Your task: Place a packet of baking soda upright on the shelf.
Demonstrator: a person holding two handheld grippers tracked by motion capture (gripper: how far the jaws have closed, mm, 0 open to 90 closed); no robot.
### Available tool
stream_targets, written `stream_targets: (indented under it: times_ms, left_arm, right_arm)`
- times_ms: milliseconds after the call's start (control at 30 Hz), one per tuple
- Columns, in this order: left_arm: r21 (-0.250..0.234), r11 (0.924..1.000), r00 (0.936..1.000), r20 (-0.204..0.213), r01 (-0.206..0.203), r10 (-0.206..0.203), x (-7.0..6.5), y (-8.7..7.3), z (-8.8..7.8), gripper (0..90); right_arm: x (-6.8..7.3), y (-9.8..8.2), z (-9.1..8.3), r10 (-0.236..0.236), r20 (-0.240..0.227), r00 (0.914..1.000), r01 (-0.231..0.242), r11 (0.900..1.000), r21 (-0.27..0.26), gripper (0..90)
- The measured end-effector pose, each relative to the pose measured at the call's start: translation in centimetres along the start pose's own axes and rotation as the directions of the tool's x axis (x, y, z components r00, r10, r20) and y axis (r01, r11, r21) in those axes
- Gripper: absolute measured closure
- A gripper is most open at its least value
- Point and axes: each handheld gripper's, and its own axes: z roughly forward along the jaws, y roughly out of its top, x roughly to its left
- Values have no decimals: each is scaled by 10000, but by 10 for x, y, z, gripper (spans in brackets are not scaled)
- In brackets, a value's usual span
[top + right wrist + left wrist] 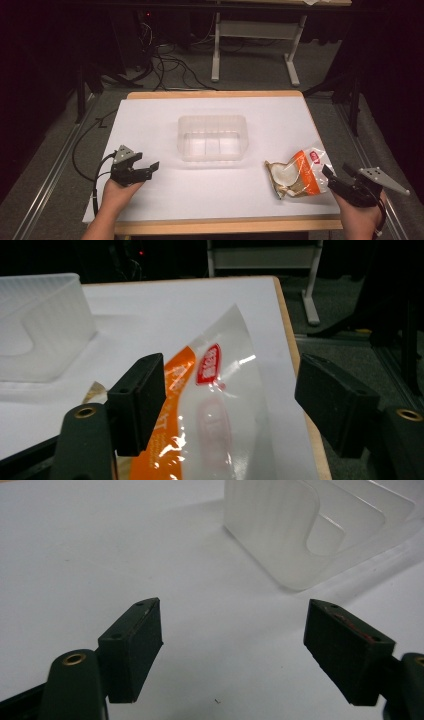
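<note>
Left gripper: the black two-jaw left gripper [150, 167] sits in the lower left of the high view, held in a hand [119, 192] that comes in from the bottom edge. Its jaws stand wide apart with nothing between them, only bare white table surface.
Right gripper: the black two-jaw right gripper [334, 176] sits in the lower right of the high view, in a hand [359, 216] at the bottom right corner. Its jaws are spread wide; in the right gripper view the bag's clear upper end lies between them, and the pads do not press on it.
Snack bag: the clear plastic snack bag with an orange band and a red label [297, 173] lies flat in the lower right part of the white sheet, just left of the right gripper's tips, near the table's right edge.
Container: the translucent rectangular plastic container [213, 137] stands open-topped at the middle of the high view, well apart from the bag and from both grippers.
Table: the wooden-edged table covered by a white sheet [150, 120] fills the centre of the high view.
</note>
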Motion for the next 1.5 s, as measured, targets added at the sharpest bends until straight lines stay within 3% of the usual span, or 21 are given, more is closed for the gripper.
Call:
stream_targets:
  times_ms: [100,167,200,233,400,467,533,667,900,1233,1500]
  left_arm:
    - [72,9999,10000,36,-72,71,-1,0,1,240]
    - [169,9997,9998,40,-181,181,-2,0,2,241]
    - [169,9997,9998,40,-181,181,-2,0,2,241]
    - [163,9997,9998,48,-195,194,-3,0,2,242]
    - [245,9993,9996,71,-280,278,-4,0,3,244]
    - [289,9991,9995,75,-304,302,-4,0,4,245]
    - [316,9990,9995,94,-318,316,-4,0,4,244]
    - [351,9988,9994,85,-346,343,-5,0,5,245]
    - [387,9984,9991,63,-415,413,-6,-1,5,246]
    - [511,9973,9986,97,-518,514,-8,-1,7,246]
    - [690,9951,9974,148,-709,700,-10,-2,9,246]
  right_arm:
    - [-5,-6,6,368,-67,9993,-366,9988,321,225]
    - [-8,-12,10,922,-186,9956,-909,9941,587,196]
    - [-8,-12,10,922,-186,9956,-909,9941,587,196]
    - [-8,-16,15,1341,-227,9907,-1315,9872,899,178]
    - [-6,-24,25,1797,-631,9817,-1682,9735,1551,187]
    - [-7,-26,27,1893,-764,9789,-1741,9695,1723,223]
    - [-10,-27,27,1964,-1051,9749,-1759,9683,1774,335]
    - [-12,-28,25,2070,-1468,9673,-1818,9688,1684,475]
    - [-10,-23,17,1763,-1849,9668,-1593,9818,1031,662]
    - [19,-10,8,513,-2250,9730,-499,9987,117,746]
    - [31,-5,7,172,-2463,9690,-217,9996,-157,828]
